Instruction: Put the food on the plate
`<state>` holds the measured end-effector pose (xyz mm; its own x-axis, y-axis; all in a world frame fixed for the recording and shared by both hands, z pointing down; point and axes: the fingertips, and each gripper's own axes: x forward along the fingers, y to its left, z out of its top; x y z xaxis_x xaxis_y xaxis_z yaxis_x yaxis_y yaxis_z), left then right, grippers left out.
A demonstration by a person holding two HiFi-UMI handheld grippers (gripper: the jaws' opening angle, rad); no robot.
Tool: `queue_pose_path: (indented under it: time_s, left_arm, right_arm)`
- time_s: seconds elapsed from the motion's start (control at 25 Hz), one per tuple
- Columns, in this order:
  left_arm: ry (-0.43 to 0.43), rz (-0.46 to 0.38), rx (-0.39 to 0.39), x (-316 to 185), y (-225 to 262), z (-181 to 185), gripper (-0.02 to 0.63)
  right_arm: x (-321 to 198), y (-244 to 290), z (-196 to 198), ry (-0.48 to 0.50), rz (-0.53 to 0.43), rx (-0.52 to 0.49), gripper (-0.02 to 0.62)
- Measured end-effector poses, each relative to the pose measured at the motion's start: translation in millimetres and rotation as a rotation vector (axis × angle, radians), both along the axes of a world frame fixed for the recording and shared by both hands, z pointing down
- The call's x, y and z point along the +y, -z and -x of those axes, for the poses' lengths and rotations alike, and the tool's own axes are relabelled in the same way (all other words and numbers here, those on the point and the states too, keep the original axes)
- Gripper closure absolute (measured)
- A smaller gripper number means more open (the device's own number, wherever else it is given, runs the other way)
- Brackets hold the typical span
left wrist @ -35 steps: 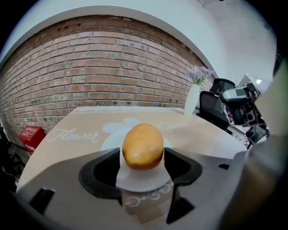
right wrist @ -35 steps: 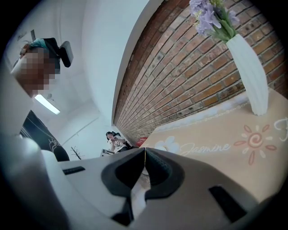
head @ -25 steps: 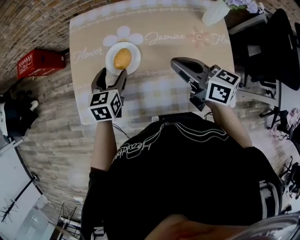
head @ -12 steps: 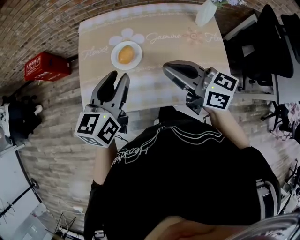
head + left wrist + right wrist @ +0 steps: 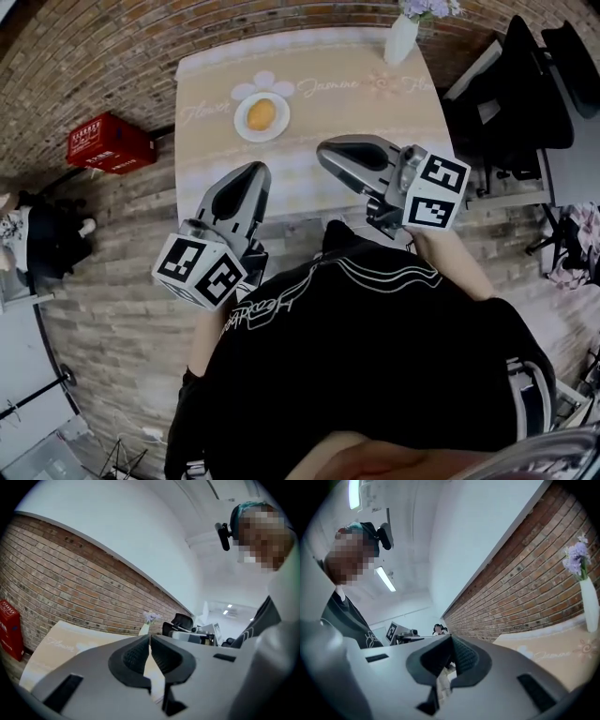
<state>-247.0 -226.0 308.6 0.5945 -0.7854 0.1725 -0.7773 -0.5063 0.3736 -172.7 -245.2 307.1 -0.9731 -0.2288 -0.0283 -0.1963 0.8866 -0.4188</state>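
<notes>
An orange-yellow piece of food (image 5: pixel 262 114) lies on a small white plate (image 5: pixel 246 128) at the far left of the table (image 5: pixel 309 122). My left gripper (image 5: pixel 255 172) is pulled back near the table's front edge, well short of the plate; its jaws are shut with nothing between them (image 5: pixel 149 645). My right gripper (image 5: pixel 327 153) hangs over the front middle of the table, also shut and empty (image 5: pixel 451 645). Neither gripper view shows the plate; both look up at the brick wall.
A white vase with purple flowers (image 5: pixel 403 36) stands at the table's far right corner (image 5: pixel 587 603). A red crate (image 5: pixel 110 143) sits on the floor to the left. Dark office chairs (image 5: pixel 525 89) stand to the right of the table.
My left gripper has drawn back from the plate toward the table's front edge and its jaws have gone from wide open to shut. The food stays on the plate. The right gripper barely moved.
</notes>
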Motion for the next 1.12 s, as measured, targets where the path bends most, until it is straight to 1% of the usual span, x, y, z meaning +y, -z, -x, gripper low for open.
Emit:
queue_pose_path:
  time_s: [0.32, 0.44, 0.88, 1.12]
  left_arm:
    - [0.005, -0.024, -0.006, 22, 9, -2, 0.591]
    - [0.014, -0.032, -0.022, 26, 10, 0, 0.591]
    - [0.011, -0.025, -0.044, 29, 6, -6, 0.591]
    - [0.022, -0.024, -0.039, 23, 4, -6, 0.591]
  right_arm:
    - [24, 1, 3, 0.016, -0.006, 0.001, 0.598]
    - [28, -1, 4, 0.017, -0.001, 0.003, 0.598]
    - [31, -6, -1, 0.006, 0.009, 0.007, 0.598]
    - [24, -8, -1, 0.012, 0.010, 0.006, 0.598]
